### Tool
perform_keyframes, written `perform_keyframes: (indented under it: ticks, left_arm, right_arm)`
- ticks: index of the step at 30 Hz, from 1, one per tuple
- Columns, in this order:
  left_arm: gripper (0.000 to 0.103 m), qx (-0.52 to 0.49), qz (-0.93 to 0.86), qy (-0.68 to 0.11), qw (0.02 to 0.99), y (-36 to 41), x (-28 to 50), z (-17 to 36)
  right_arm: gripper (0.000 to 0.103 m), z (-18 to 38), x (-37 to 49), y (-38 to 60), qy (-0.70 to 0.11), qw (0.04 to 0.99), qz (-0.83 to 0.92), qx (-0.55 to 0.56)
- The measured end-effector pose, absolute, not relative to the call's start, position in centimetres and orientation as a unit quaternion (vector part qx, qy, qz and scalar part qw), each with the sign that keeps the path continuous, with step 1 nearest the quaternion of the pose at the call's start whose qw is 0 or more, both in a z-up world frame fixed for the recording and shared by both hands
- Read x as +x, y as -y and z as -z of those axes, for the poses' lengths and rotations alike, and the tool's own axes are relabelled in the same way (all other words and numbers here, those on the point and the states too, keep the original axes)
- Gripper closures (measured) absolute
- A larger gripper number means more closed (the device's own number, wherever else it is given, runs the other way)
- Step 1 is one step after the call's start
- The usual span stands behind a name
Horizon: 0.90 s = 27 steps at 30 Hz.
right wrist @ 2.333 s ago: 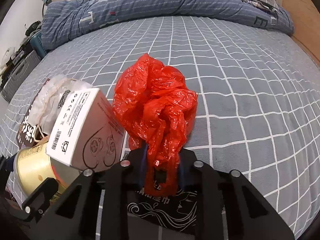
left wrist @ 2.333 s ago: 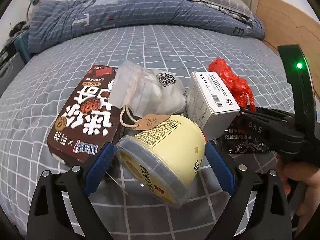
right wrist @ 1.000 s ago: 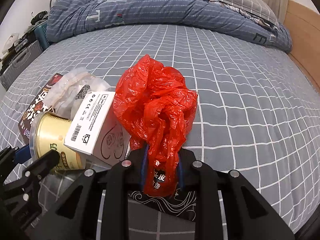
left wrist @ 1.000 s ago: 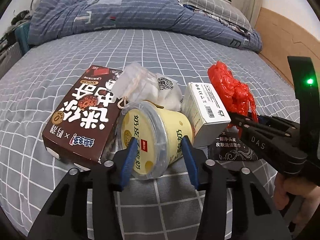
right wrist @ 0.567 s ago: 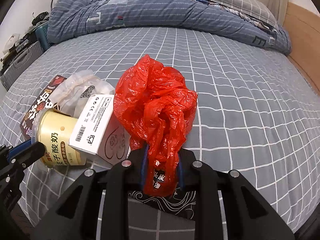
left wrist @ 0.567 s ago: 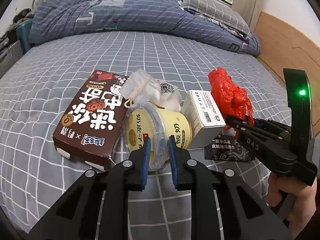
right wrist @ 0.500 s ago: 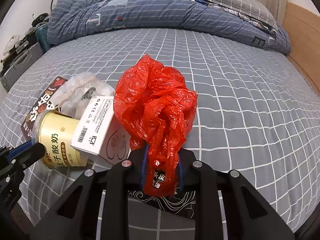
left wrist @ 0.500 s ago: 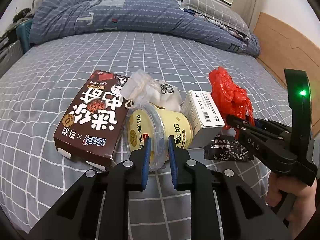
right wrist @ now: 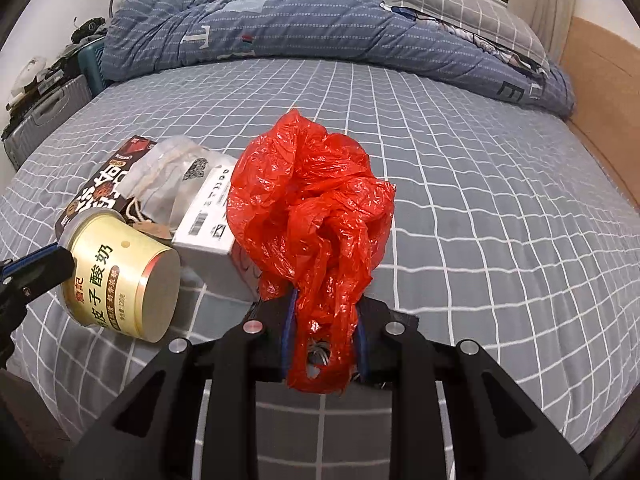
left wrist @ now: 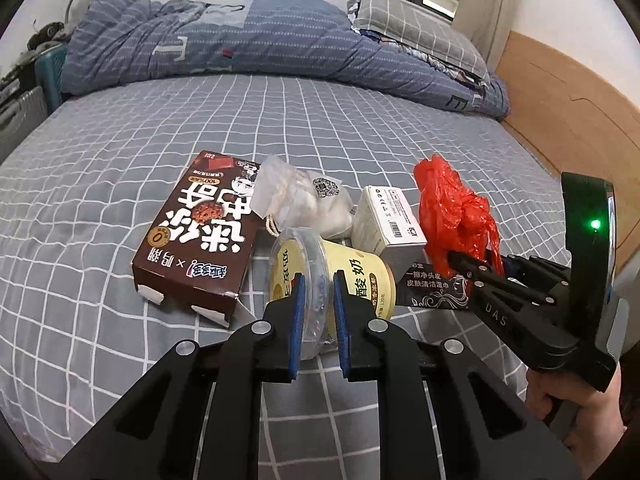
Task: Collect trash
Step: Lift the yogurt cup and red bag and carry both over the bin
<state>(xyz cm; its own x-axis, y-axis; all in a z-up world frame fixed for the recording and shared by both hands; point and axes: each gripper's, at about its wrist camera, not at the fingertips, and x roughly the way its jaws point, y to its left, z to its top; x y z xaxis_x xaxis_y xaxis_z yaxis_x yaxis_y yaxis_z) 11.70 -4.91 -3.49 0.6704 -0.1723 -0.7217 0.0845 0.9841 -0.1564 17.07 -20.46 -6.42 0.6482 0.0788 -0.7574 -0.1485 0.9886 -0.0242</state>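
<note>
Yogurt cup (left wrist: 344,276) on bed (left wrist: 120,340), on its side, mouth toward left gripper (left wrist: 316,312) | jaws closing on its rim, apparently | right gripper (right wrist: 324,344) clamps red bag (right wrist: 312,216), right of cup

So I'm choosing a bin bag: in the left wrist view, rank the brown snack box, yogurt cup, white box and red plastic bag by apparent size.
1. Brown snack box
2. Yogurt cup, though it lies nearest the camera
3. Red plastic bag and white box, too alike to rank
</note>
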Motion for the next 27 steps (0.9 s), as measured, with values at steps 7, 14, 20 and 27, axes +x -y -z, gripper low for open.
perform_keyframes:
  ticks: [7, 14, 20, 27]
  left_arm:
    - [0.090, -0.060, 0.076, -0.392, 0.915, 4.7, 10.3, 2.4]
    - [0.090, -0.060, 0.075, -0.393, 0.915, 4.1, 8.5, 1.9]
    - [0.090, -0.060, 0.071, -0.396, 0.914, 3.3, 6.9, 1.7]
    - [0.090, -0.062, 0.067, -0.398, 0.913, 3.1, 5.1, 1.2]
  right_arm:
    - [0.080, 4.8, 15.2, 21.0, -0.400, 0.914, -0.063, -0.031]
    - [0.081, 3.5, 13.4, 20.9, -0.391, 0.918, -0.065, -0.029]
    - [0.081, 3.1, 11.9, 21.2, -0.391, 0.918, -0.061, -0.024]
    - [0.081, 2.5, 9.8, 21.3, -0.387, 0.920, -0.062, -0.016]
